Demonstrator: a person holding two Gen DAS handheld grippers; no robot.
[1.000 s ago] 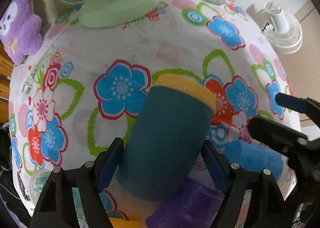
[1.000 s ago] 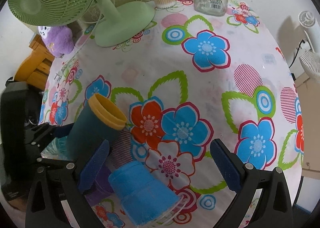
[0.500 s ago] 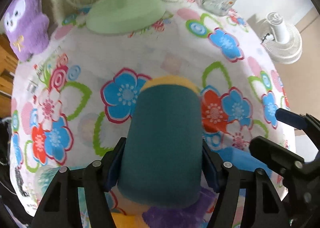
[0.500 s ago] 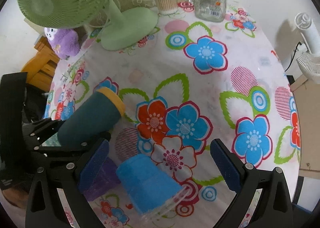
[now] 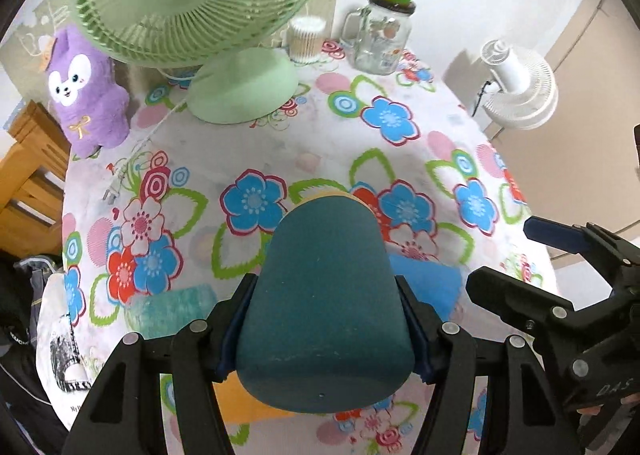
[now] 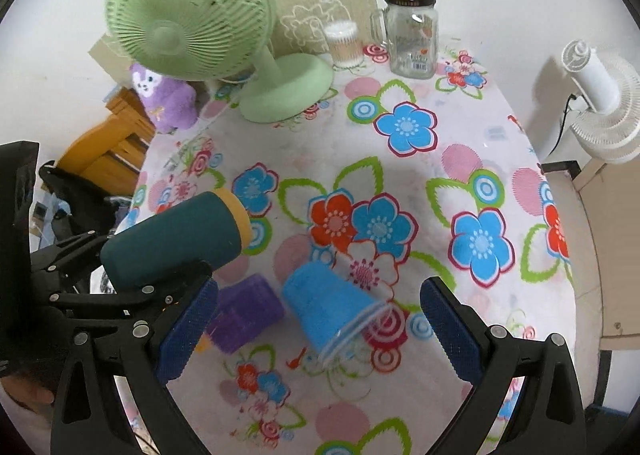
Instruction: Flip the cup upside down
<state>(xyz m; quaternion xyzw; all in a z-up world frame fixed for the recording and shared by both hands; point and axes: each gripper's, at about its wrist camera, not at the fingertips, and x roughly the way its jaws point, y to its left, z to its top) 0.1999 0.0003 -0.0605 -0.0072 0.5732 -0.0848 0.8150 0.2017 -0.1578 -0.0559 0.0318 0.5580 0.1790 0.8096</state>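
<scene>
The teal cup [image 5: 324, 307] looks matt and faintly grainy, its yellow rim [image 6: 239, 220] just as dull. Beside it, the blue cup [image 6: 328, 305] shows a clear, glossy plastic lip. The tablecloth [image 6: 400, 183] is smooth printed vinyl with a soft sheen. Behind the cup stand a glossy plastic green fan [image 5: 208, 15], a fuzzy purple plush toy [image 5: 86, 91] and a shiny glass jar [image 6: 412, 43].

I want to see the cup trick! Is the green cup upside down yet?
Not yet. Done: the left gripper has the dark teal cup squeezed and off the table. Happening: it is tipped sideways, yellow rim pointing away. Left: turn it rim-down and set it on the tablecloth.
</scene>
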